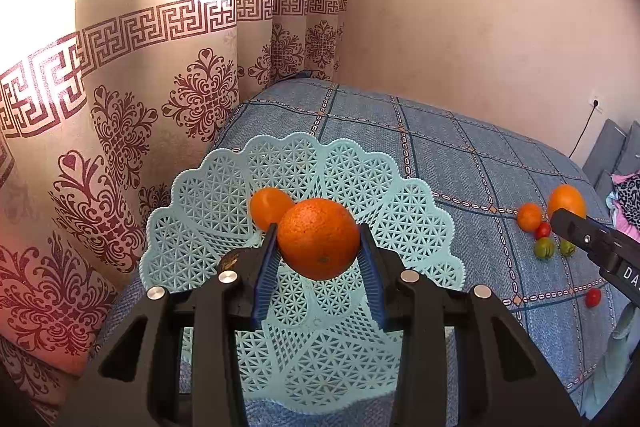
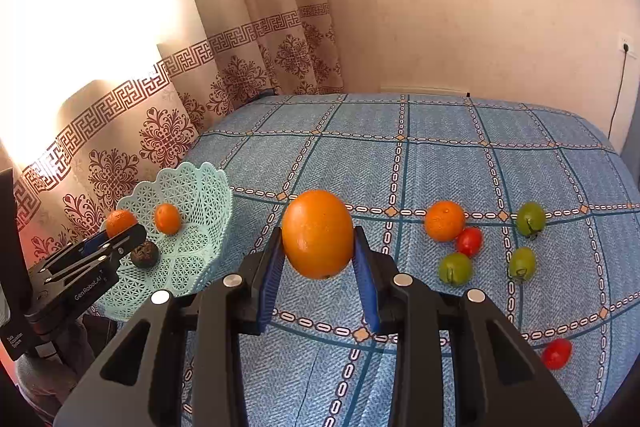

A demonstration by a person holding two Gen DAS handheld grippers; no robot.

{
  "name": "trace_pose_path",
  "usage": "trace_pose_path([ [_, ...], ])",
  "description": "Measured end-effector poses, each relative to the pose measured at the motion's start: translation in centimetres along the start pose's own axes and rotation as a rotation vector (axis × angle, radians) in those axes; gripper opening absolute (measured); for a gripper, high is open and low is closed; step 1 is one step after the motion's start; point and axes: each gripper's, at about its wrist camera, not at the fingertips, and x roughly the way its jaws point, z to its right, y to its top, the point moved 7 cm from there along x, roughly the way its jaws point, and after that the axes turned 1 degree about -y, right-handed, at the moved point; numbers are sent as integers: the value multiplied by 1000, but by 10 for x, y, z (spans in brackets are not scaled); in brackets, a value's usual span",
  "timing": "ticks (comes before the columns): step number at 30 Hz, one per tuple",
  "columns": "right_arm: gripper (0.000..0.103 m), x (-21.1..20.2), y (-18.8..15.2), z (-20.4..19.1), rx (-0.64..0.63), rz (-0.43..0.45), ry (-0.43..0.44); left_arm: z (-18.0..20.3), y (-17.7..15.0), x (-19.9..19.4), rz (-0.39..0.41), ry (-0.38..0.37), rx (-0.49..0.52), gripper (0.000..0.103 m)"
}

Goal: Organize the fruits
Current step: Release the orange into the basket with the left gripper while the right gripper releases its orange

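L gripper (image 1: 319, 247) clamps an orange (image 1: 319, 238) over the basket (image 1: 420, 223), R gripper (image 2: 318, 247) clamps another orange (image 2: 318, 234) w/ thin side contact, so either could slip & roll off the bed (image 2: 440, 155).

The basket (image 2: 200, 211) sits left of the loose fruits (image 2: 445, 221), perhaps near the bed's (image 2: 400, 163) edge.

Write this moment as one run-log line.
left claw: holds orange over basket | right claw: holds orange above bedspread
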Motion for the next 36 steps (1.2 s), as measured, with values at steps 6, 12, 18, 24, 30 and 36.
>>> trace_pose_path([
  [6,34,8,-1,-28,-28,-12,28,-14,-4,0,-2,12,-18,39],
  [12,34,16,-2,-55,-63,-23,51,-22,-10,2,-18,-8,-52,39],
  [18,34,21,-3,-74,-85,-32,65,-32,-6,0,-9,-14,-84,42],
  [24,34,30,-7,-90,-100,-50,82,-39,1,-8,25,-14,-106,60],
  [30,35,38,-11,-103,-116,-66,95,-51,6,-11,45,12,-141,75],
  [36,50,37,-9,-100,-90,-49,86,-55,7,-12,59,32,-145,87],
])
